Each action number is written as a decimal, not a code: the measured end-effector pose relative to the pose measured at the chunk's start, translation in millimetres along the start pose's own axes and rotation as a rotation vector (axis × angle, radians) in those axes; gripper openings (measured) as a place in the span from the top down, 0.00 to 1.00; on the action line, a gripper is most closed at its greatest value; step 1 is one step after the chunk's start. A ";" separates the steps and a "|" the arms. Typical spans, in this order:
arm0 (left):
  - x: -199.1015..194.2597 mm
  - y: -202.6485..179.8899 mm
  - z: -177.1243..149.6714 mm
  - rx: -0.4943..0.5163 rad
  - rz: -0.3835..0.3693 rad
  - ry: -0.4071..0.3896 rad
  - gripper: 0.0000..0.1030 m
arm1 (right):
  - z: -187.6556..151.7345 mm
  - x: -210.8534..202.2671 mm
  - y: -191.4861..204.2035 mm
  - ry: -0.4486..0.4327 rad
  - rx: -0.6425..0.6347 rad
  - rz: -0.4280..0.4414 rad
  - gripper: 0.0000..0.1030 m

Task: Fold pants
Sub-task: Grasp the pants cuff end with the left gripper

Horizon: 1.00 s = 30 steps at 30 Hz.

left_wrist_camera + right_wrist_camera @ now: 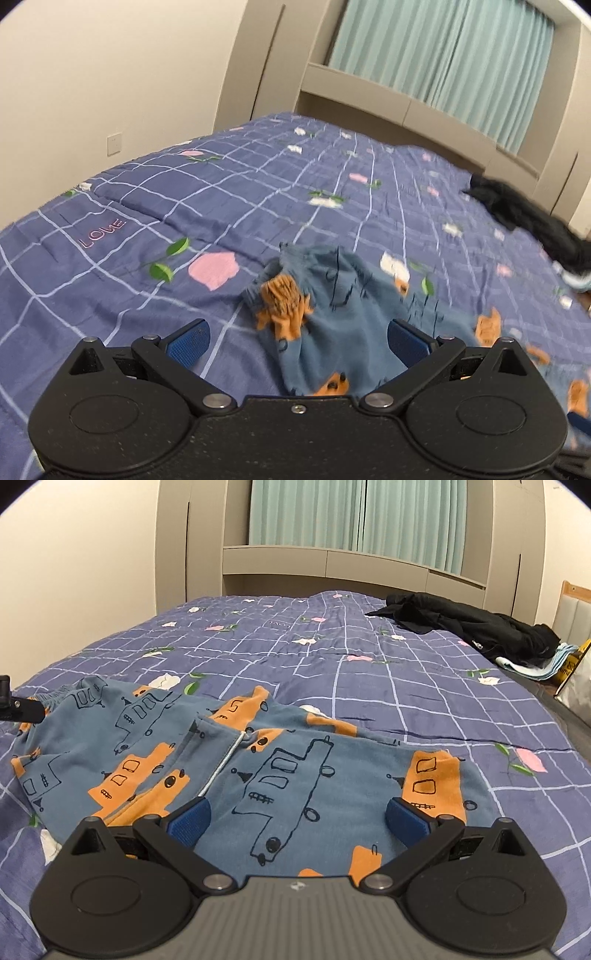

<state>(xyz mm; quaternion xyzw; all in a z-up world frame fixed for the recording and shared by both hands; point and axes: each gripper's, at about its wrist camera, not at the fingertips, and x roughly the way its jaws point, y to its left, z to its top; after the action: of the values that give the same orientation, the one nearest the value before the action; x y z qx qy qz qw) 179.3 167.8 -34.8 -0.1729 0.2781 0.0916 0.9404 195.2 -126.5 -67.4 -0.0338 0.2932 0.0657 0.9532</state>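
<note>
Bedspread [369, 686] carries the pants [288, 775], spread rumpled at its near edge. Folding looks barely begun; next, each gripper needs an edge. Right gripper [297, 818] and left gripper [297, 338] hover wide open, empty. Dark clothes [472, 627], blurred leftward, lie well apart.

Pants [258, 768] lie on bed [406, 686]; jacket [480, 627] perhaps far right.

1. Even, soft indoor light; no hard shadows or glare on the bedspread [369, 686].
2. The left wrist view is smeared by motion blur, worst on the pants [332, 314].
3. The right wrist view is sharp.
4. Both views bend strongly at the edges, with dark corners.
</note>
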 end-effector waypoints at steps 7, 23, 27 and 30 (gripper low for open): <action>19.8 27.5 13.2 -0.197 -0.089 0.006 0.25 | -1.9 -0.5 -0.7 -0.013 0.002 0.003 0.00; 40.3 41.9 17.8 -0.301 -0.006 0.081 0.65 | -3.1 0.2 -0.6 -0.020 0.004 0.005 0.00; 34.0 25.9 18.2 -0.245 0.044 0.051 0.78 | -2.8 0.3 -0.2 -0.020 0.003 0.004 0.00; 25.9 12.3 20.0 -0.186 0.063 0.011 0.80 | -2.0 0.2 0.0 -0.021 0.001 0.003 0.00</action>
<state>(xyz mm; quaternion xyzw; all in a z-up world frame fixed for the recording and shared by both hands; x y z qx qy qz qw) 207.2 188.7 -36.8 -0.2514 0.2789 0.1455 0.9153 194.2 -126.7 -69.2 -0.0320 0.2831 0.0672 0.9562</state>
